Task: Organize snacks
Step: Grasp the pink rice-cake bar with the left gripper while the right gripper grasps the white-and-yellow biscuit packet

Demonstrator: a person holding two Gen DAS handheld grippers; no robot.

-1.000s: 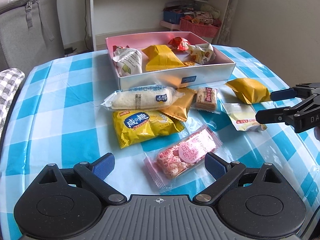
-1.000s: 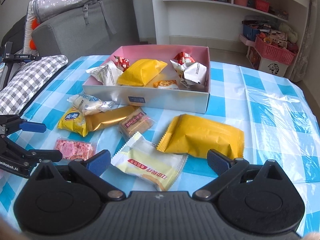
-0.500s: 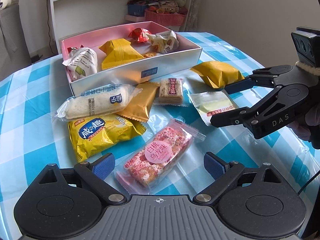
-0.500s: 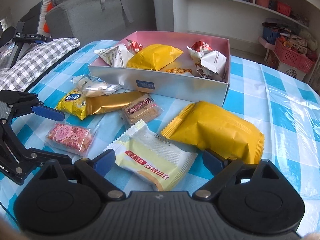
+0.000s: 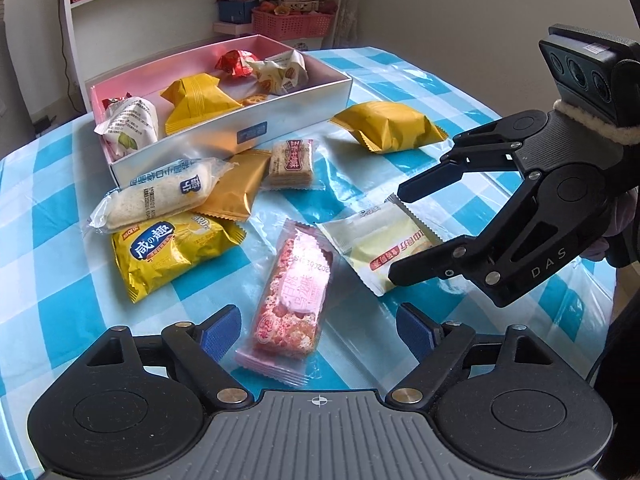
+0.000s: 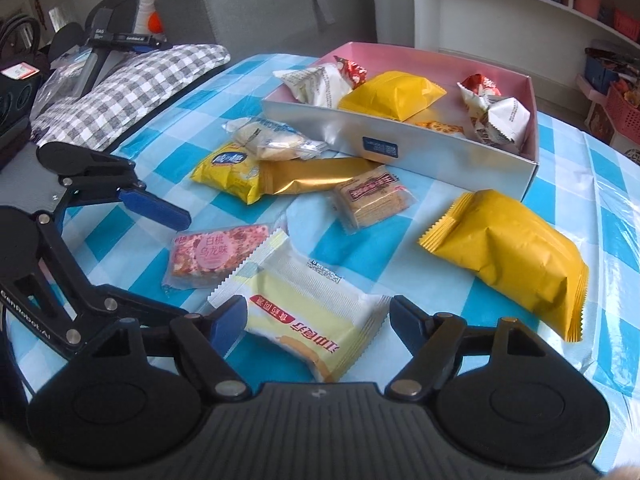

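Straddling a pink-speckled bar in a clear wrapper (image 5: pixel 294 298), the left gripper (image 5: pixel 318 330) has just been narrowing its jaws, yet its blue pads (image 5: pixel 221 332) stand apart from the wrapper on both sides, so the fingers are released and grasp nothing. Beside it, the right gripper (image 6: pixel 318 320) frames a pale yellow packet with a red label (image 6: pixel 308 312) in the same way: its jaws have also just been closing, the packet lies between them, and the pads do not visibly press on it, so it too is loose. Both packets lie flat on the blue-and-white checked tablecloth (image 5: pixel 48 184), just beside each other, with a corner of the pale packet over the edge of the pink bar in the right wrist view. Farther up the table sits a shallow white box with a pink inside (image 5: pixel 224 136), holding a white packet with green print (image 5: pixel 130 128), a folded yellow pouch (image 5: pixel 198 98), a red twist-wrapped sweet (image 5: pixel 234 62) and a crumpled white packet (image 5: pixel 282 74). In front of the box lie a long clear-wrapped white roll (image 5: pixel 160 192), a yellow bag with a blue label (image 5: pixel 168 254), a flat gold sachet (image 5: pixel 236 186) and a small square cracker pack (image 5: pixel 292 164). A plump yellow pillow pack (image 5: pixel 388 126) rests alone to the right of the box. Behind the table stands a white shelf with red baskets (image 5: pixel 292 24); a grey checked cushion (image 6: pixel 124 88) lies off the table's left edge.
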